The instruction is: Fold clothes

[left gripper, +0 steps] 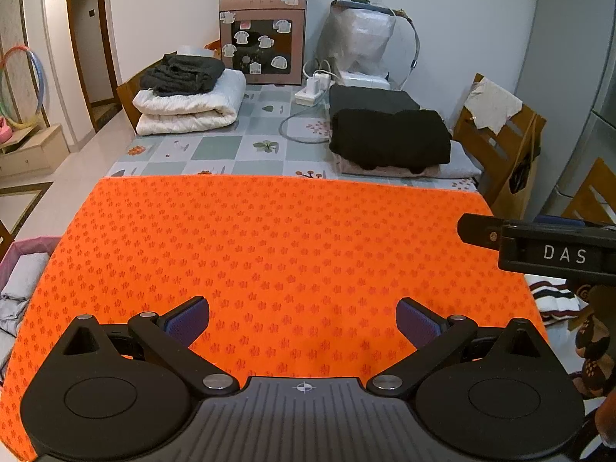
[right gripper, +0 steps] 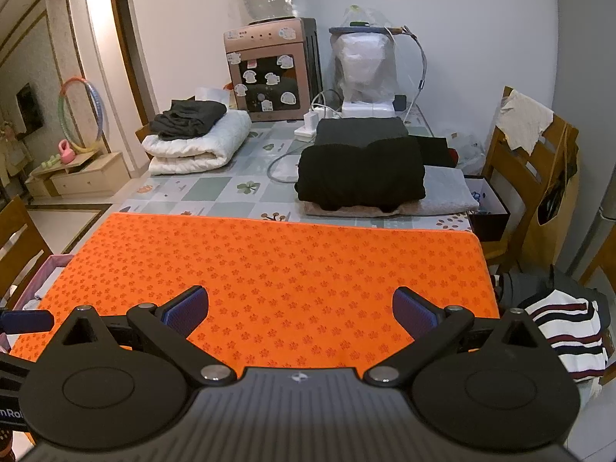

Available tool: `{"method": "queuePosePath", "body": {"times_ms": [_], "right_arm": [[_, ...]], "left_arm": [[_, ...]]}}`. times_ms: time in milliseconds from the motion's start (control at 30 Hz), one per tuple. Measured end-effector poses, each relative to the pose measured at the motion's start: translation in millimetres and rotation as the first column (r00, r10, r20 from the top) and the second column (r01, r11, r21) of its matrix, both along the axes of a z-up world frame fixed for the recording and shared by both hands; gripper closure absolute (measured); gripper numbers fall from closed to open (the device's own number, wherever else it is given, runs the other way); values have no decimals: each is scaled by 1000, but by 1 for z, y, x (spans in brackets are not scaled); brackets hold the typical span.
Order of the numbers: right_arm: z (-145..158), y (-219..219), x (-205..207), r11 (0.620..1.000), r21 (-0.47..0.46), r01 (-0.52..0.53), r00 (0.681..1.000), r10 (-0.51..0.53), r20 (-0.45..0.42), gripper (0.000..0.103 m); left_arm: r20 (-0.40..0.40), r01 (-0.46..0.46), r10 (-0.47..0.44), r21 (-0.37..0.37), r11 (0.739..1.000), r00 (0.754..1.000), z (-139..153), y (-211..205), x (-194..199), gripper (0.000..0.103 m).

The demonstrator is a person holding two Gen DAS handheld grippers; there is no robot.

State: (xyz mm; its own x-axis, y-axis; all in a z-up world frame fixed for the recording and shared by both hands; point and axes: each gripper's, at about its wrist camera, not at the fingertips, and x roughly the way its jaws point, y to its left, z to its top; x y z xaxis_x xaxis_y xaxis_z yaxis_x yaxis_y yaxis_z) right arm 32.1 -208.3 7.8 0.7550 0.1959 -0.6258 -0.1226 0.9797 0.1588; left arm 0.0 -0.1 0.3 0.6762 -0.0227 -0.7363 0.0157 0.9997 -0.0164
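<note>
An orange patterned mat (left gripper: 269,246) covers the near part of the table and nothing lies on it; it also fills the right wrist view (right gripper: 277,269). My left gripper (left gripper: 302,321) is open and empty above its near edge. My right gripper (right gripper: 300,310) is open and empty above the mat's near edge, and its body shows at the right of the left wrist view (left gripper: 539,246). A striped white, red and black garment (right gripper: 569,335) lies in a heap off the table's right side. A folded black garment (right gripper: 362,179) tops a stack at the far right.
A folded white quilt (right gripper: 200,146) with dark clothes on it sits far left. A pink water dispenser (right gripper: 269,73), a plastic-wrapped appliance (right gripper: 365,65) and a power strip (right gripper: 308,127) stand at the back. Wooden chairs (right gripper: 527,177) stand right. A basket of grey clothes (left gripper: 19,288) sits left.
</note>
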Motion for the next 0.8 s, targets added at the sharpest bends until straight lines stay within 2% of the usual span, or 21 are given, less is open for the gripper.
{"method": "queuePosePath", "body": {"times_ms": [167,433,800], "right_arm": [[0,-2,1,1000,2,0,1000,0,2,0],[0,1,0,1000,-3,4,1000,-4,7,0],[1,-2,0,1000,-1,9,1000,-9,5,0]], "left_arm": [[3,-1,1,-1,1000,1000,3,-1,0,0],[6,10,-10,3,1000,1000,-11,4,-2,0],[-12,4,-4,3,1000,1000,-4,1,-1,0]]}}
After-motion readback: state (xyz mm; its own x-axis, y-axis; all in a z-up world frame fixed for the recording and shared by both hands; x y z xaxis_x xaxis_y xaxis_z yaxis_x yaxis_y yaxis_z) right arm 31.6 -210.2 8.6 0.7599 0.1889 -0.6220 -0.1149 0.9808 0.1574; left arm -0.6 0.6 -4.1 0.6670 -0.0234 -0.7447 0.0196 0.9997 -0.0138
